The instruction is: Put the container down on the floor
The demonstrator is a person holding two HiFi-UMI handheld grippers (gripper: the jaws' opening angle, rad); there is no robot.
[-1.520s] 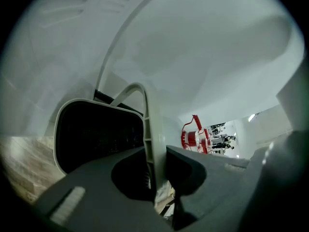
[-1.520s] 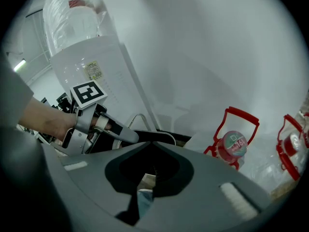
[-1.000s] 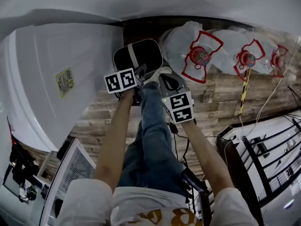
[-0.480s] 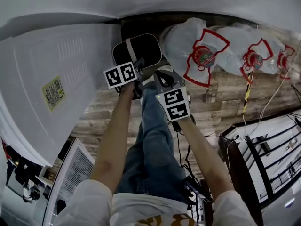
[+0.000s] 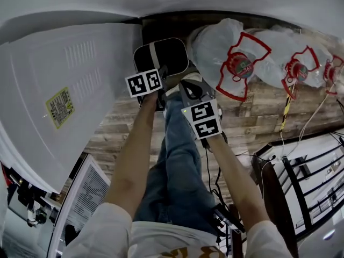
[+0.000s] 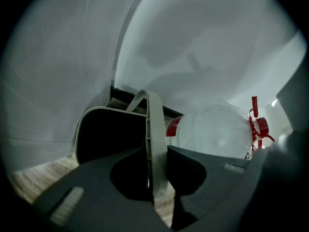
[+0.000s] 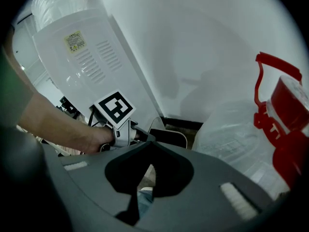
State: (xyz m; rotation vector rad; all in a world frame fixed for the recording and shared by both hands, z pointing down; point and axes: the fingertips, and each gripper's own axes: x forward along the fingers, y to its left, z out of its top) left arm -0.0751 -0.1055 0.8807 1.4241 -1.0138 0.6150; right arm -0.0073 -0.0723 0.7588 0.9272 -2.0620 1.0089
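Observation:
A black container (image 5: pixel 161 54) with a cream rim and a cream handle (image 6: pixel 155 144) hangs low over the wood floor (image 5: pixel 115 129), close to the wall. My left gripper (image 6: pixel 157 197) is shut on that handle, which stands upright between the jaws; in the head view the left gripper (image 5: pixel 159 90) reaches in under its marker cube. The container's dark inside (image 6: pixel 106 135) faces the camera. Whether its base touches the floor is hidden. My right gripper (image 5: pixel 189 88) is beside it, over the person's shoe, shut and empty (image 7: pixel 135 204). The right gripper view shows the container (image 7: pixel 170 137) just beyond.
A tall white appliance (image 5: pixel 70 90) stands left of the container. Large water jugs with red handles (image 5: pixel 232 58) lie along the wall to its right. The person's jeans leg (image 5: pixel 177 155) is under my arms. A black rack (image 5: pixel 301 181) and cables fill the right.
Both grippers and the container have moved a little farther toward the wall. The left gripper's hold on the handle is unchanged.

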